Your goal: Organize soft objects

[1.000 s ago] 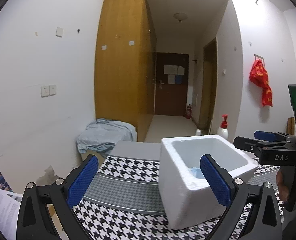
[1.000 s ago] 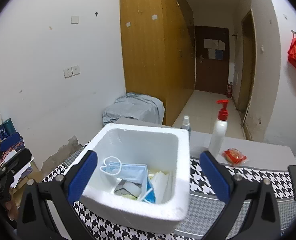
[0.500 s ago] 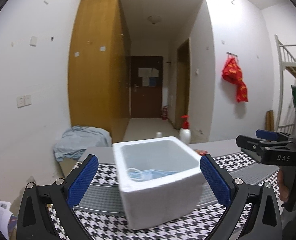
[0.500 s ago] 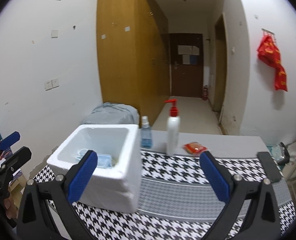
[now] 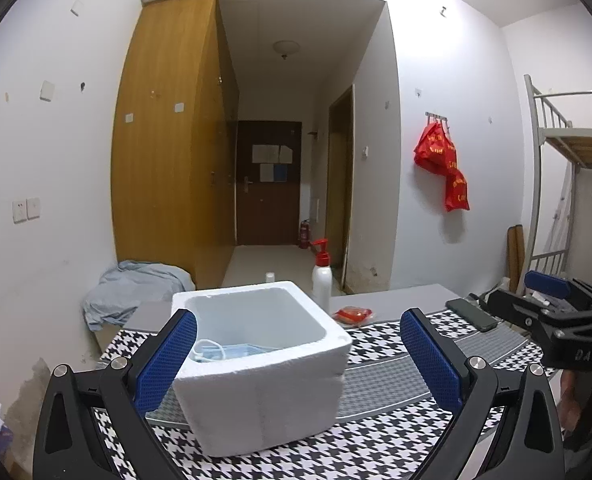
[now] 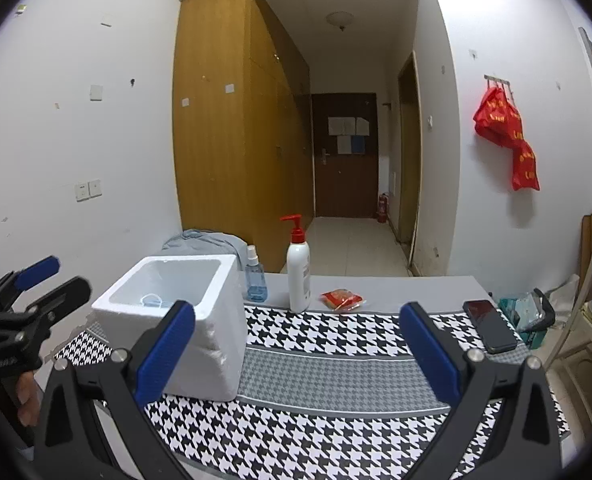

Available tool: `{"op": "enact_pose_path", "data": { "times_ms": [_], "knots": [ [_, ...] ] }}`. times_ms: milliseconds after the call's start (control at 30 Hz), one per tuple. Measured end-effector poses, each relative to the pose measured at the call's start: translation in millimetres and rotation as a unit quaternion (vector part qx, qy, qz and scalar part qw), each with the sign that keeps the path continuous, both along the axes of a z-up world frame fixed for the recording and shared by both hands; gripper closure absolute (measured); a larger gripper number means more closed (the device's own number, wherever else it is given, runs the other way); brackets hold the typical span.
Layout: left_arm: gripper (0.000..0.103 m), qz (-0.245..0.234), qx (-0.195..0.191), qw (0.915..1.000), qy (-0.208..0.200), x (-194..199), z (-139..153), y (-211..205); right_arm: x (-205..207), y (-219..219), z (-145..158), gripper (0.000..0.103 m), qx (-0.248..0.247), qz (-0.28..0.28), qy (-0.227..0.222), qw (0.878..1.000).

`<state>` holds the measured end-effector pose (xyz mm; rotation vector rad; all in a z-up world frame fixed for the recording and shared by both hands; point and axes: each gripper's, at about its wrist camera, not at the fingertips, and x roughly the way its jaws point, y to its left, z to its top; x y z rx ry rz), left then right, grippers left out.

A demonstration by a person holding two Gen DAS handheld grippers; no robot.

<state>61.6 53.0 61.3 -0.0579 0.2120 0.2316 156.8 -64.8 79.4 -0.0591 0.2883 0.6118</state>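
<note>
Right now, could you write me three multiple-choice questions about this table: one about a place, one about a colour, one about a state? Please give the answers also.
1. Where does the red packet lie?
A. inside the foam box
B. on the table, right of the pump bottle
C. on the phone

2. What colour is the pump on the white pump bottle?
A. red
B. green
C. black

3. How are the fingers of the right gripper?
A. shut on a mask
B. shut on nothing
C. open, holding nothing

Answers: 1 B, the packet rests on the grey strip beside the bottle, outside the foam box. 2 A, the pump head is red. 3 C, the blue pads stand wide apart with only cloth between.
</note>
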Motion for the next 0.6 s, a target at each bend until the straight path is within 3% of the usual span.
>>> {"op": "enact_pose_path", "data": {
  "times_ms": [333,600],
  "knots": [
    [0.001,0.003,0.019,0.9992,-0.035,-26,-3,-20,-25,-16,-2,0.000,0.019,-0.008,-0.034,0.999],
    [0.001,0.003,0.037,0.9983,-0.045,-50,-15,-35,-46,-23,-16,0.000,0.030,-0.003,-0.033,0.999]
  ]
}}
